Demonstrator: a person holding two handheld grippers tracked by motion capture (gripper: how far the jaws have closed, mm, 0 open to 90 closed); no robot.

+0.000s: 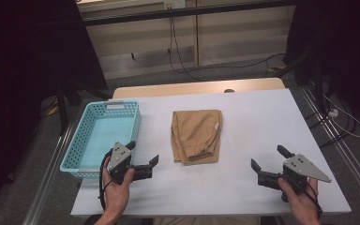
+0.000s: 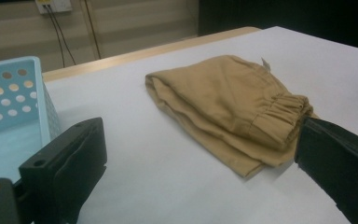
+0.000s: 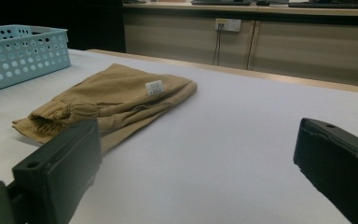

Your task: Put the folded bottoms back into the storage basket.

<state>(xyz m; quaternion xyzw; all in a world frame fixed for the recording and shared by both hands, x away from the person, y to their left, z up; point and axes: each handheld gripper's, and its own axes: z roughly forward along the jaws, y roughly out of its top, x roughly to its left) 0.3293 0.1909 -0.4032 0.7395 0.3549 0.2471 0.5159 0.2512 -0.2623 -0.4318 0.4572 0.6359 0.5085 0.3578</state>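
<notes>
- Nearest the camera in the high view, at about 7 o'clock, our left gripper (image 1: pixel 144 156) sits low over the table (image 1: pixel 262 117) with its fingers (image 2: pixel 70 163) spread apart and holding nothing, just beside the near corner of the blue basket (image 1: pixel 82 136).
- The basket stands at 9 o'clock, with nothing in it that we can see, so we judge it the likely home for the garment.
- The folded tan trousers (image 1: pixel 197 135) lie flat at the table's centre, elastic waistband (image 2: pixel 279 109) toward us and a small white label (image 3: pixel 154 87) on the right edge.
- We should bring the left fingers in at the near left corner, under all the folded layers, so that the stack does not peel open.
- At 5 o'clock our right gripper (image 1: pixel 268 161) is likewise spread wide and empty, well apart from the cloth.
- We would have it take the near right corner at the same height, then lift both together to keep the fold.
</notes>
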